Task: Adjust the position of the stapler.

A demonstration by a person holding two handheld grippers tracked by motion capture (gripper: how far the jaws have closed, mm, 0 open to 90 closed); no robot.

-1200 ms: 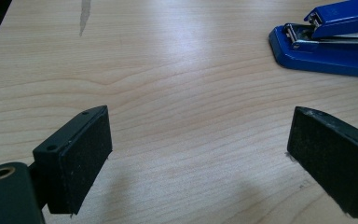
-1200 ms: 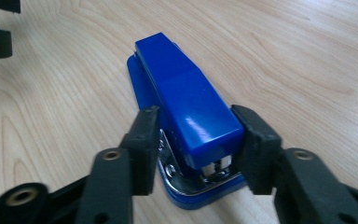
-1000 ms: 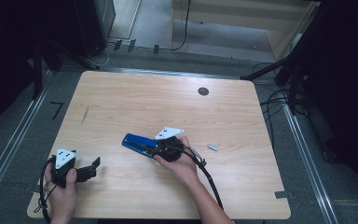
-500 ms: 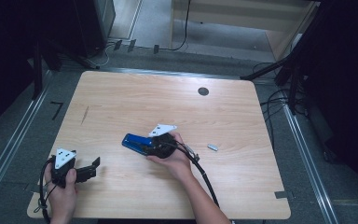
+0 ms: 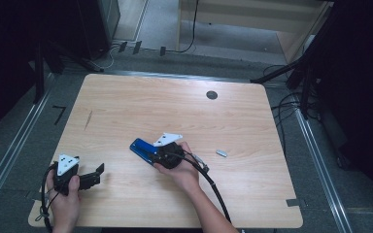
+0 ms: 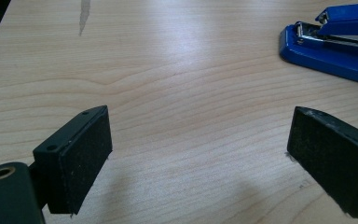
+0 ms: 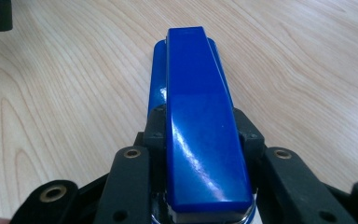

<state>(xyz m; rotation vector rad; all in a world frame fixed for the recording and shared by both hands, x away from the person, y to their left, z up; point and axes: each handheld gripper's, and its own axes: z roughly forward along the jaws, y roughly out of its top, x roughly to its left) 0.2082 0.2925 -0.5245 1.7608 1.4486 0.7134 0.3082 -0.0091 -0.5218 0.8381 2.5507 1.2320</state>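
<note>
A blue stapler [image 5: 142, 147] lies near the middle of the wooden table [image 5: 175, 107], its top arm slightly raised in the left gripper view [image 6: 335, 51]. My right gripper [image 5: 162, 154] reaches over its rear end. In the right gripper view the stapler [image 7: 200, 116] runs straight out between the two black jaws, which have just been closing and now hug its sides; right gripper [image 7: 200, 128] is shut on it. My left gripper [image 5: 94, 174] rests at the table's front left, open, with bare wood between its pads [image 6: 84, 154].
A small grey metal piece [image 5: 221, 153] lies to the right of the stapler. A round dark grommet [image 5: 211, 95] sits at the far side of the table. A dark streak [image 5: 88, 120] marks the wood at the left. Cables run over the floor at the right.
The right hand has shifted slightly left over the stapler's rear and its jaws have drawn in against it. The left gripper has stayed in place.
</note>
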